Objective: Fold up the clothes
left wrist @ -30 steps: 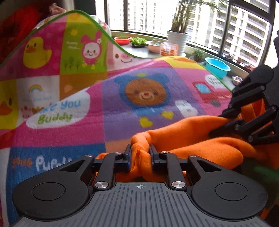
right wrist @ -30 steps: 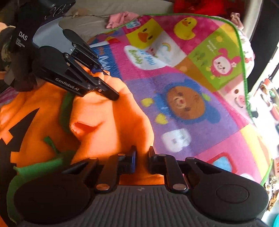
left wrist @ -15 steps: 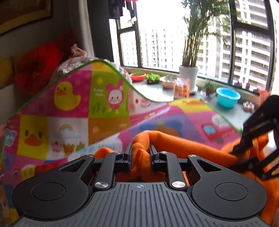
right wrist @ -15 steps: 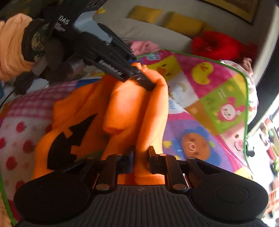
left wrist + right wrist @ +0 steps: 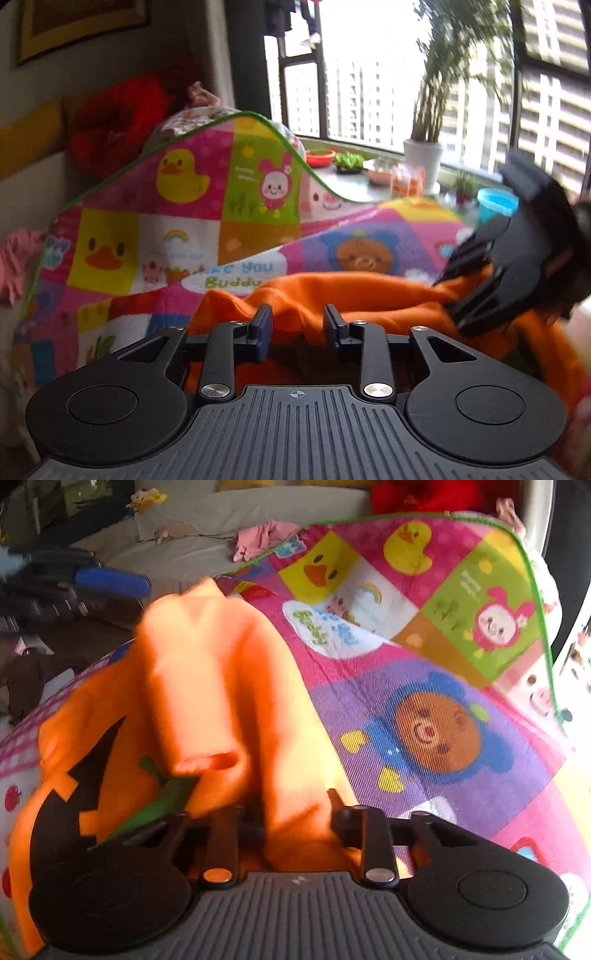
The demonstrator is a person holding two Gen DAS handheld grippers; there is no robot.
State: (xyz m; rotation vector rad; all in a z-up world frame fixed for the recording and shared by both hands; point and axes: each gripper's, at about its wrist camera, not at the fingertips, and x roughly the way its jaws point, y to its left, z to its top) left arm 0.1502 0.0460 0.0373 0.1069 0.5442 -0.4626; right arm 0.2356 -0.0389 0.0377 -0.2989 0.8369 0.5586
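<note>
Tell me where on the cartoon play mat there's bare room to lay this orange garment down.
The purple bear panel of the colourful cartoon play mat, right of the orange pumpkin-face garment, is bare. So are the duck squares beyond it. The near side is crowded with bunched orange cloth around the left gripper and right gripper.

Home: sofa (image 5: 221,513), windowsill plants (image 5: 424,110)

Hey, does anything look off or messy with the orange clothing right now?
Yes. The orange garment lies bunched and rumpled on the cartoon blanket, not flat. Both the left gripper and the right gripper are open, with cloth lying loose between the fingers.
</note>
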